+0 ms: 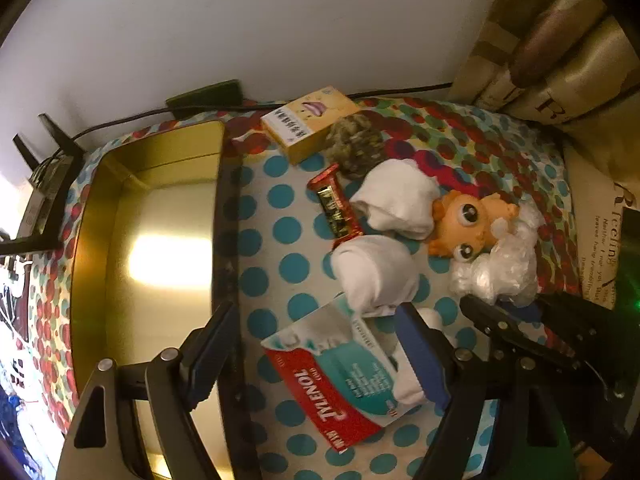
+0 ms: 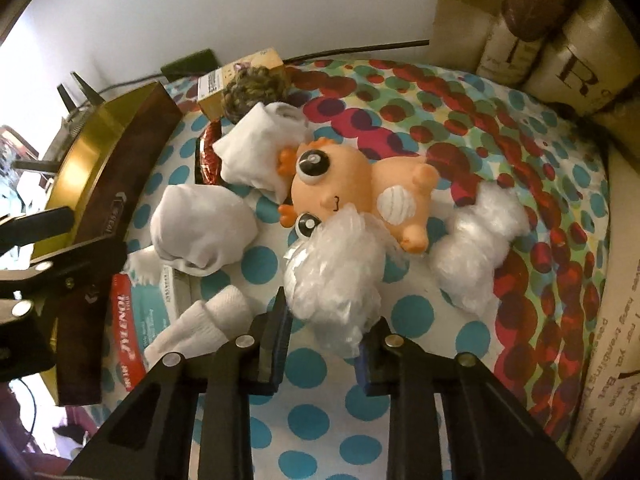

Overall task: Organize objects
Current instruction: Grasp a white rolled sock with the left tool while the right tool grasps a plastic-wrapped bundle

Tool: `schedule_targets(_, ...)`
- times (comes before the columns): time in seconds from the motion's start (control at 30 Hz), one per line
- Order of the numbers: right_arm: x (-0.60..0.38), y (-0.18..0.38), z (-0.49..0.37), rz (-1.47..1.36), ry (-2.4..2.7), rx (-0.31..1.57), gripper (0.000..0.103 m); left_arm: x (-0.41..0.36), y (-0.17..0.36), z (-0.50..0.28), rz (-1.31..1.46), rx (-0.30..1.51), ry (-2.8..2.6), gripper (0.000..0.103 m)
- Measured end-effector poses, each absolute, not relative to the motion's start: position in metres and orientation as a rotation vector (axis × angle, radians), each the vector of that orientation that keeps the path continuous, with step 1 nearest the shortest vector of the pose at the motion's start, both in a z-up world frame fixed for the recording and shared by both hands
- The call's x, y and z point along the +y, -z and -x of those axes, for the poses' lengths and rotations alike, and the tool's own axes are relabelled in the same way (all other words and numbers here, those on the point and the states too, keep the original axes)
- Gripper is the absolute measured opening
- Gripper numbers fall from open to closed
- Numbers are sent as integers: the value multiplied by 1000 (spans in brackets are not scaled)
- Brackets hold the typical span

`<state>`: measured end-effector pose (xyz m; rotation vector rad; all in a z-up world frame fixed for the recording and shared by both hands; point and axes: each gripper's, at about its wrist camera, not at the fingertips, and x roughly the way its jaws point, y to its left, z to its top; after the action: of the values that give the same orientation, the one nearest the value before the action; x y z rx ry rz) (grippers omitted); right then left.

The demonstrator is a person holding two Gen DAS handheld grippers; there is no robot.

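Note:
My right gripper (image 2: 324, 344) is shut on a crumpled clear plastic bag (image 2: 336, 280) that lies against an orange big-eyed toy figure (image 2: 352, 192) on the dotted cloth. The left wrist view shows this gripper (image 1: 504, 308) at the bag's (image 1: 496, 268) near end. My left gripper (image 1: 316, 356) stands wide open over a red and teal Tylenol box (image 1: 340, 376) and a rolled white sock (image 1: 376, 272). Its left finger hangs by the rim of a gold tin tray (image 1: 160, 280), and the pads press nothing.
A second white sock (image 1: 400, 200), a red candy wrapper (image 1: 336, 208), a yellow carton (image 1: 308, 120) and a greenish yarn ball (image 1: 356, 148) lie behind. Another plastic wad (image 2: 476, 248) sits to the right. Curtains and a wall close off the back.

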<state>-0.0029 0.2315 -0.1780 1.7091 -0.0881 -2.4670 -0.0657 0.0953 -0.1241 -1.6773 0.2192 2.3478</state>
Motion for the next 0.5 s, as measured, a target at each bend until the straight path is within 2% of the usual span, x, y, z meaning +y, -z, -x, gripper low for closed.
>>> schedule_targets(0.5,252,152,-9,-1630,2520,-152,23,119,152,87,1770,203,-2242,82)
